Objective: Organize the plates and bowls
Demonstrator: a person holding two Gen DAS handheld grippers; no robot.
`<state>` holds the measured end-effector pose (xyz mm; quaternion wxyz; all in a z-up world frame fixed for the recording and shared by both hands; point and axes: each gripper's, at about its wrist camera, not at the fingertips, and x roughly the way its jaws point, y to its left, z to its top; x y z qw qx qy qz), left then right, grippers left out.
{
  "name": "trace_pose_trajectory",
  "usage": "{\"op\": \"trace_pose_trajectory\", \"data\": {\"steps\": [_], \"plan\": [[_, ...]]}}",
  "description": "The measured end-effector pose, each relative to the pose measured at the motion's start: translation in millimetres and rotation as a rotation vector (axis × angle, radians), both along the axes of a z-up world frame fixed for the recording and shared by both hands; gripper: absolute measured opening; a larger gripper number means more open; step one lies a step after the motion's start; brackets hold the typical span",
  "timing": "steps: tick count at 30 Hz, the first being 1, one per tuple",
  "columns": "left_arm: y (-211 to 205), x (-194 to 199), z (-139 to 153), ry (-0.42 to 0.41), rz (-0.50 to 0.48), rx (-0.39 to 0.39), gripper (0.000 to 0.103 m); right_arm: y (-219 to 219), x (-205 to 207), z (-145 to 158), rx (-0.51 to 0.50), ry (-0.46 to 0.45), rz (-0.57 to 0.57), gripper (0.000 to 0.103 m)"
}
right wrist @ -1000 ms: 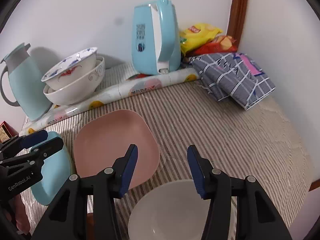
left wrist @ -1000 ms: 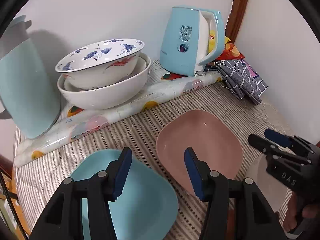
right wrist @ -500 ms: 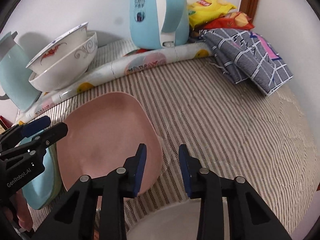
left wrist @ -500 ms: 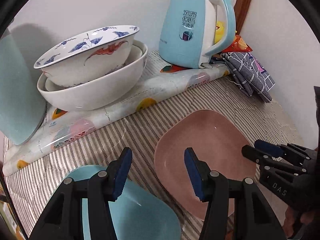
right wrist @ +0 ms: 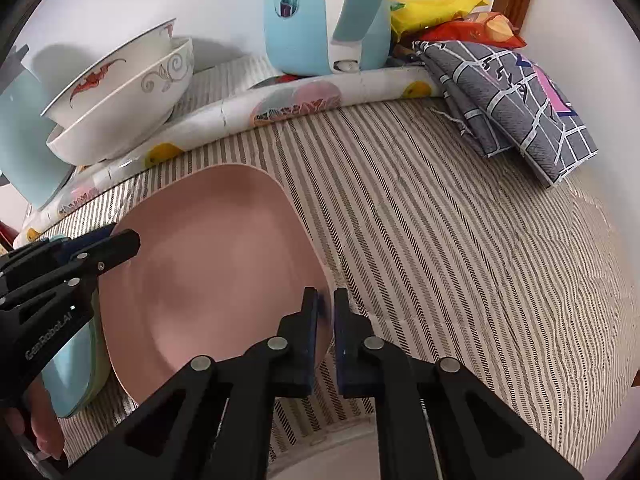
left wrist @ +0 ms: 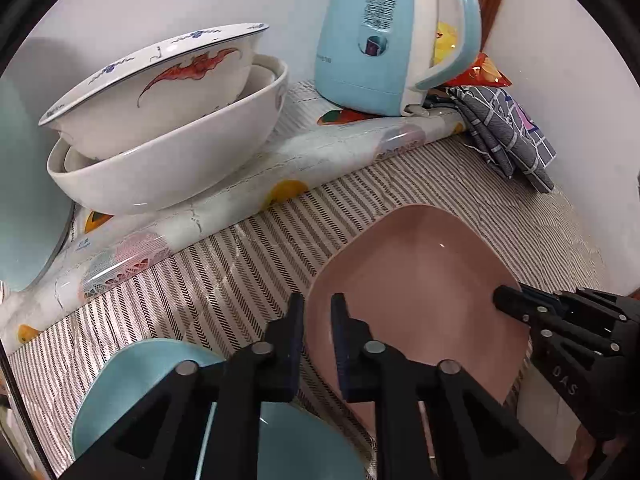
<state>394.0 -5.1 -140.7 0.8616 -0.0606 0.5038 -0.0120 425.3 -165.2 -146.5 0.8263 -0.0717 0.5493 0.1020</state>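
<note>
A pink square plate point(left wrist: 420, 292) lies on the striped cloth; it also shows in the right wrist view point(right wrist: 216, 264). My left gripper point(left wrist: 318, 320) is shut on its left rim. My right gripper point(right wrist: 326, 312) is shut on its right rim. A light blue plate point(left wrist: 160, 392) lies left of the pink one, under my left gripper; it also shows in the right wrist view point(right wrist: 76, 368). A red-and-blue patterned bowl point(left wrist: 156, 92) sits nested in a larger white bowl point(left wrist: 172, 164) at the back left. A white bowl point(right wrist: 340, 456) lies below my right gripper.
A light blue kettle point(left wrist: 384, 36) stands at the back on a rolled patterned sheet point(left wrist: 240, 200). A blue jug point(left wrist: 24, 184) stands at the far left. A folded grey checked cloth point(right wrist: 516, 96) and snack bags point(right wrist: 440, 4) lie at the back right by the wall.
Both grippers moved forward and closed, the left on the pink plate's left rim and the right on its right rim.
</note>
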Motion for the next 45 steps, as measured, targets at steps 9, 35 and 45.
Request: {"op": "trace_pose_trajectory", "data": {"steps": [9, 35, 45], "plan": [[-2.0, -2.2, 8.0, -0.023, -0.004, -0.007, 0.008, -3.8, 1.4, 13.0, 0.003, -0.045, -0.026, 0.007], [36.5, -60.6, 77.5, -0.126, 0.064, 0.020, 0.008, 36.8, -39.9, 77.2, 0.069, -0.141, 0.018, 0.007], [73.7, -101.9, 81.7, -0.120, 0.132, 0.034, 0.008, 75.6, -73.3, 77.7, 0.099, -0.130, 0.081, 0.007]]}}
